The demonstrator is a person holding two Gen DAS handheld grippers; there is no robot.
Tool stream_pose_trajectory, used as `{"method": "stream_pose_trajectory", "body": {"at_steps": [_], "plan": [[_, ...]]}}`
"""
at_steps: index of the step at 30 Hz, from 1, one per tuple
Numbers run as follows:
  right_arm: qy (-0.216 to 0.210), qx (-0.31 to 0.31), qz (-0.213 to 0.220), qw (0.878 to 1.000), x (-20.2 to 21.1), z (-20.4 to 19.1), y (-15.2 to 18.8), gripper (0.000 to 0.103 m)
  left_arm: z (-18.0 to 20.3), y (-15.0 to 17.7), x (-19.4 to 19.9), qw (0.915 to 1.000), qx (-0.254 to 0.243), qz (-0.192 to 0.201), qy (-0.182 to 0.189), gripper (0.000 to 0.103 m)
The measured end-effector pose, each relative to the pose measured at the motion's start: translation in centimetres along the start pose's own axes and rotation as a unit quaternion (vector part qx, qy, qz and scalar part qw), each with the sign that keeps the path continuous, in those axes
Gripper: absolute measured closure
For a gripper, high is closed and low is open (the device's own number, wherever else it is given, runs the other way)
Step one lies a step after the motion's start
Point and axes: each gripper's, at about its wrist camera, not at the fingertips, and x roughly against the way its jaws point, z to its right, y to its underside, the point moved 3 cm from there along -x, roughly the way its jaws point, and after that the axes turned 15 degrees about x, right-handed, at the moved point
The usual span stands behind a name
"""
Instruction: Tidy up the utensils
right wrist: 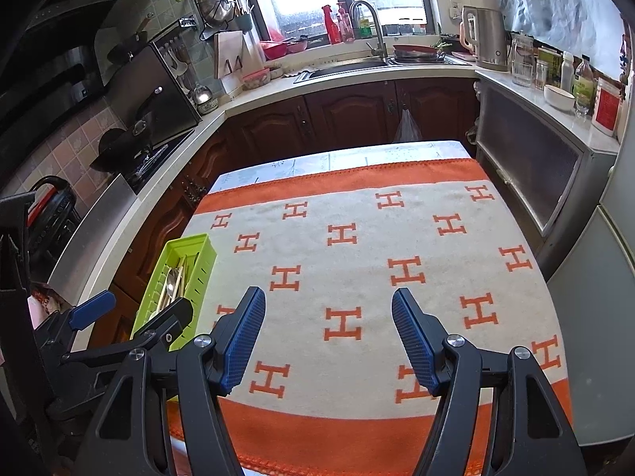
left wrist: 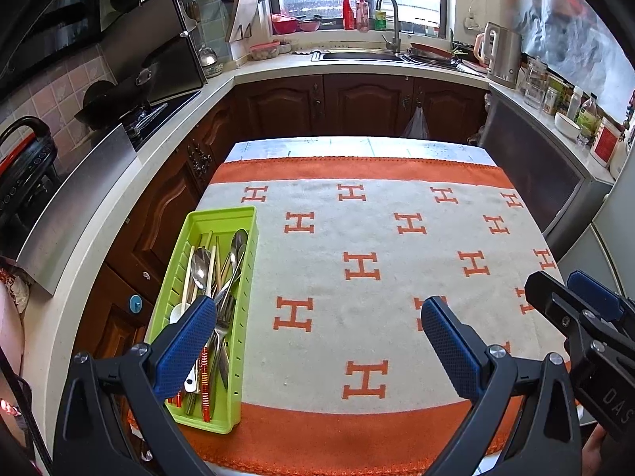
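Observation:
A lime-green utensil tray [left wrist: 242, 214] lies along the left edge of the table and holds spoons [left wrist: 200, 267], chopsticks and forks. In the right wrist view the same tray [right wrist: 198, 256] sits at the left. My left gripper [left wrist: 317, 317] hangs open above the cloth beside the tray, its left pad [left wrist: 186, 345] over the tray's near end, nothing between the fingers. My right gripper [right wrist: 328, 305] stands open over the middle of the cloth, empty. Each gripper shows at the edge of the other's view: the right gripper [left wrist: 579, 297] and the left gripper [right wrist: 135, 309].
An orange and cream cloth [left wrist: 377, 238] with H marks covers the table. Kitchen counters ring the table: stove and wok [left wrist: 119, 99] at the left, sink [left wrist: 357, 55] at the back, kettle [left wrist: 502, 53] and jars at the right. A fridge [right wrist: 611, 277] stands close on the right.

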Motion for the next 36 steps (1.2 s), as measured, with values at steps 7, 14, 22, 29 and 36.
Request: {"method": "stream_pose_trajectory", "body": {"at_steps": [7, 14, 22, 29, 36], "plan": [[0.000, 0.002, -0.002, 1.000, -0.22, -0.10, 0.08, 0.035, -0.05, 0.03, -0.44, 1.0000, 0.004, -0.003, -0.004, 0.001], [-0.001, 0.001, -0.005, 1.000, -0.46, -0.08, 0.14, 0.035, -0.17, 0.08, -0.52, 1.0000, 0.004, -0.005, -0.005, 0.001], [-0.002, 0.002, -0.006, 1.000, -0.61, -0.04, 0.26, 0.035, -0.13, 0.07, -0.50, 1.0000, 0.003, -0.005, -0.006, 0.001], [-0.003, 0.003, -0.007, 1.000, -0.78, 0.03, 0.44, 0.035, -0.29, 0.21, -0.56, 1.0000, 0.003, -0.005, -0.007, 0.001], [-0.003, 0.003, -0.008, 1.000, -0.82, 0.09, 0.46, 0.035, -0.27, 0.22, -0.56, 1.0000, 0.002, -0.006, -0.007, 0.001]]}}
